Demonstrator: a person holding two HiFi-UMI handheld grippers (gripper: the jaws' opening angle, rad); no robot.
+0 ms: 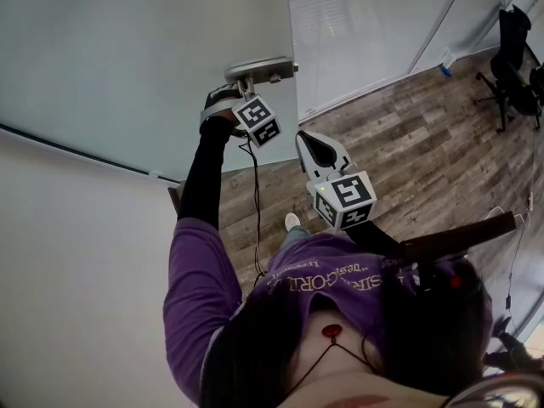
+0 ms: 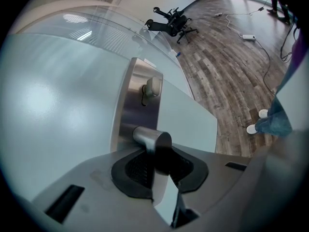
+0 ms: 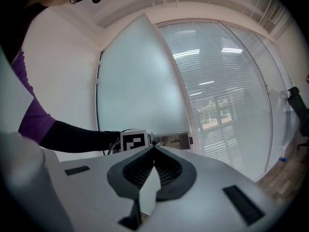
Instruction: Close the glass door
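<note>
The frosted glass door [image 1: 127, 58] stands ajar, its edge toward the wooden floor. A steel lock plate [image 1: 260, 67] sits at that edge with a round lever handle [image 2: 150, 138] and a small thumb-turn [image 2: 151, 88] above it. My left gripper [image 1: 233, 90] [image 2: 157, 152] is shut on the lever handle, and its dark pads press on both sides of the bar. My right gripper [image 1: 316, 149] [image 3: 153, 149] hangs free in front of the person's chest, shut with nothing in it, and points toward the door [image 3: 137, 81] and the left gripper's marker cube [image 3: 133, 140].
A glass wall with white blinds [image 1: 365, 24] [image 3: 227, 95] adjoins the door. A black office chair [image 1: 515, 53] [image 2: 171, 22] stands far off on the wood floor [image 1: 408, 151]. Cables [image 2: 251, 37] trail there. The person's shoes [image 2: 258, 122] are near the door's edge.
</note>
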